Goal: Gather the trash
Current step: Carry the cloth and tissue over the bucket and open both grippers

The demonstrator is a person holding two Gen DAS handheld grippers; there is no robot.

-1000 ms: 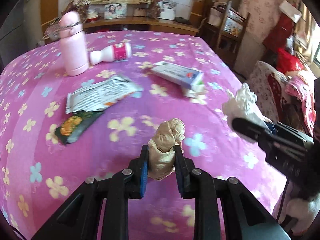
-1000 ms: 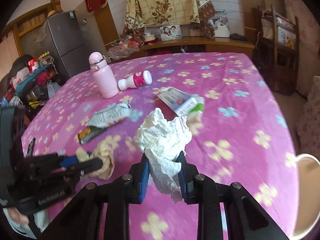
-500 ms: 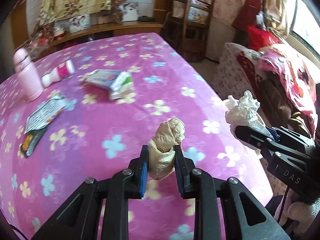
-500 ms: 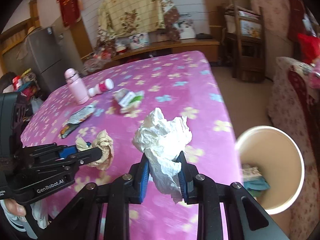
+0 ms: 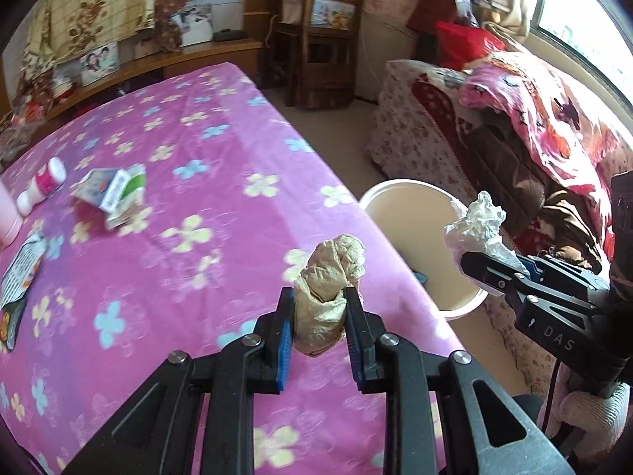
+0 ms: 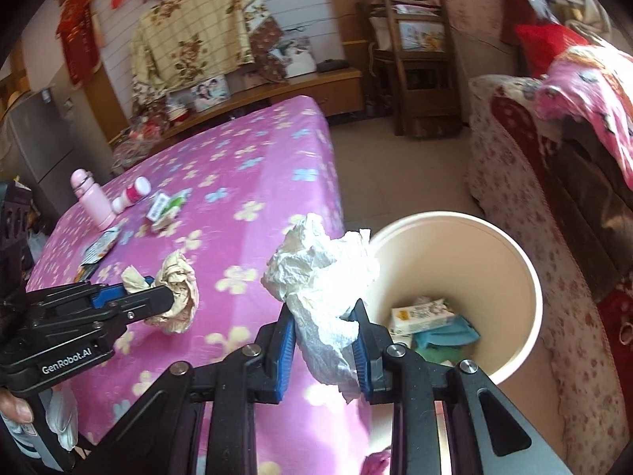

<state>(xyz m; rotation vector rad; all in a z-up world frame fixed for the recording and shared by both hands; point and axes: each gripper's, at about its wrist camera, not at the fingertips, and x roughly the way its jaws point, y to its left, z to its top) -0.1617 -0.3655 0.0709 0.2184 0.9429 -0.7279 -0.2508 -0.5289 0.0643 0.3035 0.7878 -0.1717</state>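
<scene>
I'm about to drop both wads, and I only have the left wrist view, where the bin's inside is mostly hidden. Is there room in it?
Observer: Yes. The bin has trash only at its bottom: a white carton and something teal.
Operator: Is the white tissue properly gripped?
Observer: Both pads of the right gripper press on the white tissue, and a tail of it hangs below them.

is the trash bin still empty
No, the right wrist view shows the white bin already holding a small carton and some teal scraps at its bottom.
</scene>
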